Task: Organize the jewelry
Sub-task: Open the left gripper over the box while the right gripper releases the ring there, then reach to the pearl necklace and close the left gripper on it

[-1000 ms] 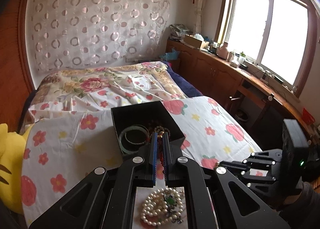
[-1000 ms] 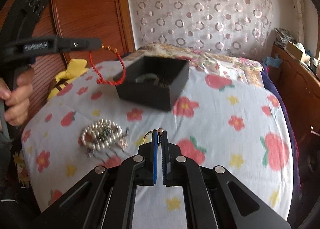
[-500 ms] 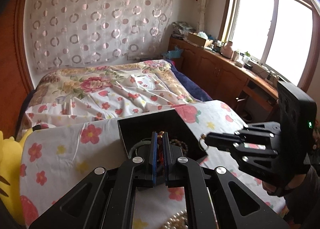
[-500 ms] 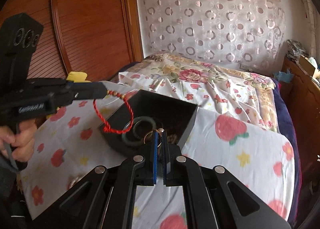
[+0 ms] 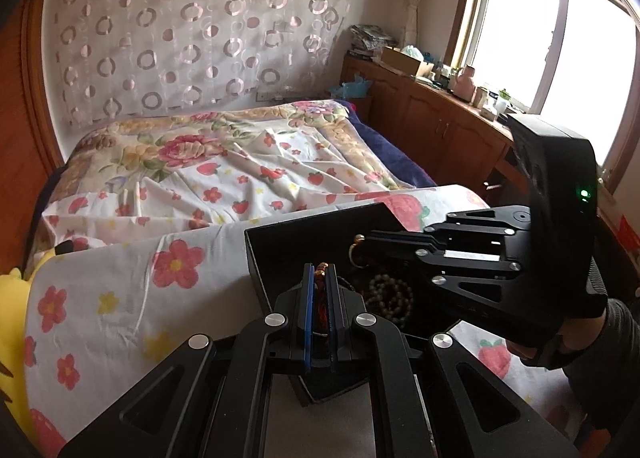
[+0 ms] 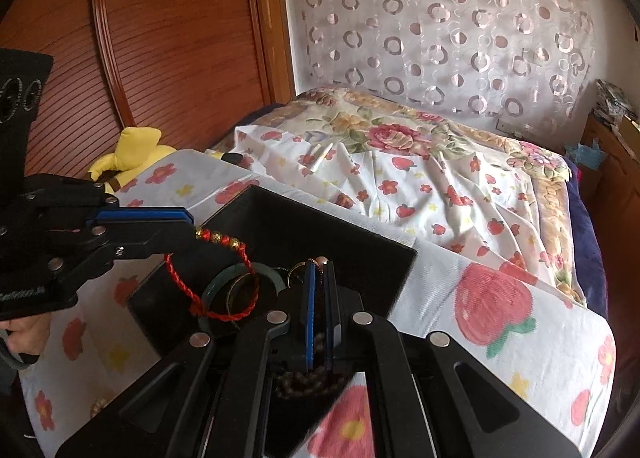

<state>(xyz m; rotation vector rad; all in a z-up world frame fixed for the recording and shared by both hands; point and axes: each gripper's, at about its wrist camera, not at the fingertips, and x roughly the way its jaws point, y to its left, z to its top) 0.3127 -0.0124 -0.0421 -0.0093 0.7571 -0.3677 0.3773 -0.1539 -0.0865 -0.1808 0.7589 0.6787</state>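
A black open box (image 6: pixel 360 246) sits on the flowered sheet, with a green bangle (image 6: pixel 218 284) and brown beads (image 5: pixel 390 294) inside. My left gripper (image 5: pixel 319 272) is shut on a red cord bracelet (image 5: pixel 320 270) with gold beads. In the right wrist view the left gripper (image 6: pixel 190 228) reaches in from the left, and the red cord bracelet (image 6: pixel 224 290) dangles from it over the box and bangle. My right gripper (image 6: pixel 319 264) is shut on a small gold ring (image 6: pixel 298 270) above the box interior. The left wrist view shows the right gripper (image 5: pixel 362 240) holding the gold ring (image 5: pixel 354 254) over the box (image 5: pixel 280 242).
A yellow plush toy (image 6: pixel 132 150) lies at the left edge of the bed by the wooden wardrobe (image 6: pixel 160 38). A rumpled floral quilt (image 5: pixel 224 162) covers the bed beyond the box. Wooden cabinets (image 5: pixel 448 126) with clutter run under the window on the right.
Both grippers have travelled across the sheet to above the black box, carrying the red bracelet and the ring. The pearl pile has dropped out of both views.
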